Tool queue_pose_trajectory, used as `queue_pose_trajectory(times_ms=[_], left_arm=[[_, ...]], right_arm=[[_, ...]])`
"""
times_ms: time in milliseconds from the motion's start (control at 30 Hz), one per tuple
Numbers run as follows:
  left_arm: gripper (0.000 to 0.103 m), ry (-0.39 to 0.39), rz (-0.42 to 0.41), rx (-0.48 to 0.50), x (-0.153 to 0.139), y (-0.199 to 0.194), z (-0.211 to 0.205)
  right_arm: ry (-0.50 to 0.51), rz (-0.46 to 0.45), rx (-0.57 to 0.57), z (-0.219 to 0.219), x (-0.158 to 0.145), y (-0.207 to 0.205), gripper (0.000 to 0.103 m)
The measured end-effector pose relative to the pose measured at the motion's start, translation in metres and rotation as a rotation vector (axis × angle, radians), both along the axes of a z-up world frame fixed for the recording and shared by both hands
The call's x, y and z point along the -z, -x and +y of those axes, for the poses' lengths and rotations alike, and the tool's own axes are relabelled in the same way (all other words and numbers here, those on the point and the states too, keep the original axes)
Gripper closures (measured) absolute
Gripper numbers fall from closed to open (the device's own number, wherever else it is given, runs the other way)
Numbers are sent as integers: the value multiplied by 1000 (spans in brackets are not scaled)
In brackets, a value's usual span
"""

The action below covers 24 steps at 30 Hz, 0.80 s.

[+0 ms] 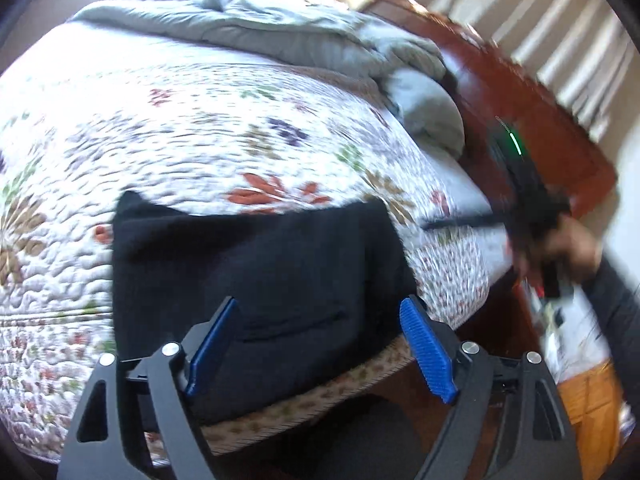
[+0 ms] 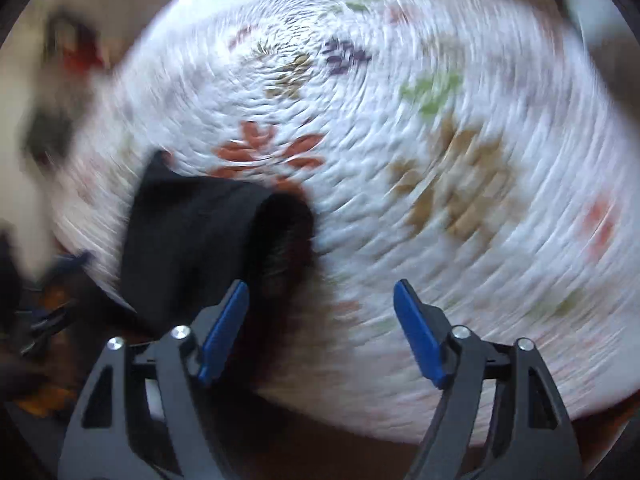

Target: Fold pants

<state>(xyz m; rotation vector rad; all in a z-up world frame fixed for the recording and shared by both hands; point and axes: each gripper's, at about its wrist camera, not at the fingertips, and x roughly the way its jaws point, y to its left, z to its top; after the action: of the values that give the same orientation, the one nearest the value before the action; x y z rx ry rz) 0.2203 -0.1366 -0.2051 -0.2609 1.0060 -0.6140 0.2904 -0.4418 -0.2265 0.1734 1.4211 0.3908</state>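
Observation:
Black pants [image 1: 260,264] lie folded in a compact rectangle on the floral quilt near the bed's front edge. My left gripper [image 1: 320,308] is open, its blue pads on either side of the pants' near part, holding nothing. In the left wrist view the right gripper [image 1: 536,216] is a dark blur off to the right of the pants, held in a hand. In the right wrist view, which is motion-blurred, my right gripper [image 2: 320,292] is open and empty, with the pants [image 2: 192,232] at its lower left.
The floral quilt [image 1: 200,128] covers the bed. A grey blanket [image 1: 280,32] is bunched at the far side, with a pillow [image 1: 432,108] beside a red-brown wooden headboard [image 1: 520,92]. Curtains hang behind. A cluttered wooden surface [image 1: 576,360] sits at the right.

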Motion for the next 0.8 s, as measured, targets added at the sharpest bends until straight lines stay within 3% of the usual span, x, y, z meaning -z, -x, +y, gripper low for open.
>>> queue_pose_trajectory(times_ms=[100,233,267,300,333,433,533,600,667,800], left_arm=[[20,105,79,-93,13,-32,52],[20,192,185,-167,35,-64,87],[20,197,194,-163,39,-68,89],[20,200,205,-146,44,-72,87],[20,199,208,-136,47,-74,85],[20,172,216,-116,59,-77,77],[21,156,234,-112,71,-77,76],[21,156,247,-116,77,-76,78],[22,160,258,-116,80,-77,77],[22,139,209,-117,66,-70,82]], right_arm=[[-196,50,122,3,31,38,26],[-410,114,312,3,64,69,25],[-427,107,340,2,67,72,29],[-451,103,366,3,71,75,54],[-477,105,376,5,72,76,71],[-467,51,377,11,50,84,85],[-460,29,375,12,40,100,87],[-346,63,390,7,65,106,86],[-322,78,405,7,90,106,79],[-309,-52,370,12,62,108,71]])
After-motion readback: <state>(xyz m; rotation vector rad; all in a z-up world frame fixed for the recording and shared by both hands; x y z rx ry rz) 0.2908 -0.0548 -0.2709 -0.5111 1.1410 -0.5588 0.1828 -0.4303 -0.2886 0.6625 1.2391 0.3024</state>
